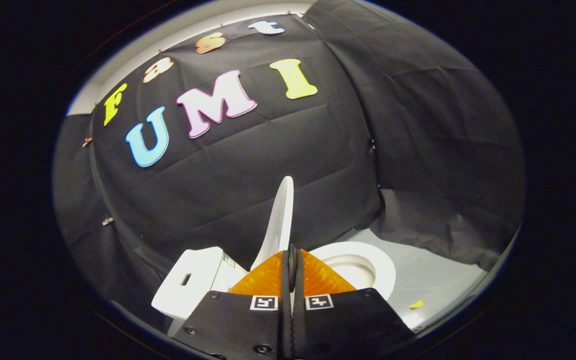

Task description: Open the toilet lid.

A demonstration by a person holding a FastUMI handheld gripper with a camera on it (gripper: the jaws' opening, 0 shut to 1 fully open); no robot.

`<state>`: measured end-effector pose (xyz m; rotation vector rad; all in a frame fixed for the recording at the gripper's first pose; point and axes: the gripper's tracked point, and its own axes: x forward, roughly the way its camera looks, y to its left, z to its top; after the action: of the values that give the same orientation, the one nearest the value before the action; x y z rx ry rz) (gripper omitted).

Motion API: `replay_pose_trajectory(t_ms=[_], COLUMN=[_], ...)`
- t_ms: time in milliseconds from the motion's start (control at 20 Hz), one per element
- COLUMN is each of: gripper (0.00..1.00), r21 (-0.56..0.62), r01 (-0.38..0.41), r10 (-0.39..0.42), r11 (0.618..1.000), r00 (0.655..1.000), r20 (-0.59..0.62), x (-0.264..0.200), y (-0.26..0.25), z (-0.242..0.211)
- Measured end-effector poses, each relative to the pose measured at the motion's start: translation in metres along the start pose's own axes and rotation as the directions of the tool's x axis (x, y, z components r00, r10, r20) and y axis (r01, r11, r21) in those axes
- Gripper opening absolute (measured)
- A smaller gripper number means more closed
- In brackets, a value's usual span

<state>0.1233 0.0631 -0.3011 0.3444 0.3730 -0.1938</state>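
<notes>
The toilet lid (pixel 279 220) stands raised, seen nearly edge-on, rising just ahead of the hand-held gripper (pixel 292 260), whose fingers are pressed close together with the lid's lower edge apparently pinched between them, though the contact itself is hard to see. To the right lies the open toilet seat (pixel 373 260) with the bowl below it; to the left sits the white tank (pixel 193 285), with the black cloth wall (pixel 248 165) far behind. The lid looks close to upright but not clearly leaning back on the tank, so the main risk, as I judge it, is letting go early: it could tip forward and slam onto the seat. A thin pinch on smooth plastic may also slip.
</notes>
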Motion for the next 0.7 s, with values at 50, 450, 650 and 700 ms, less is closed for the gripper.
replay_pose_trajectory(t_ms=[50,450,650,700], gripper=[0.05,0.05,0.06,0.05], r21=[-0.038,-0.268,-0.390,-0.402], r01=[0.000,-0.047,-0.052,-0.058], r10=[0.000,0.072,0.095,0.103], r11=[0.999,0.962,0.919,0.914], r00=[1.000,0.994,0.991,0.990], r20=[0.012,0.085,0.091,0.092], x=[-0.003,-0.020,-0.028,-0.027], y=[0.010,0.103,0.145,0.152], z=[0.002,0.004,-0.002,-0.004])
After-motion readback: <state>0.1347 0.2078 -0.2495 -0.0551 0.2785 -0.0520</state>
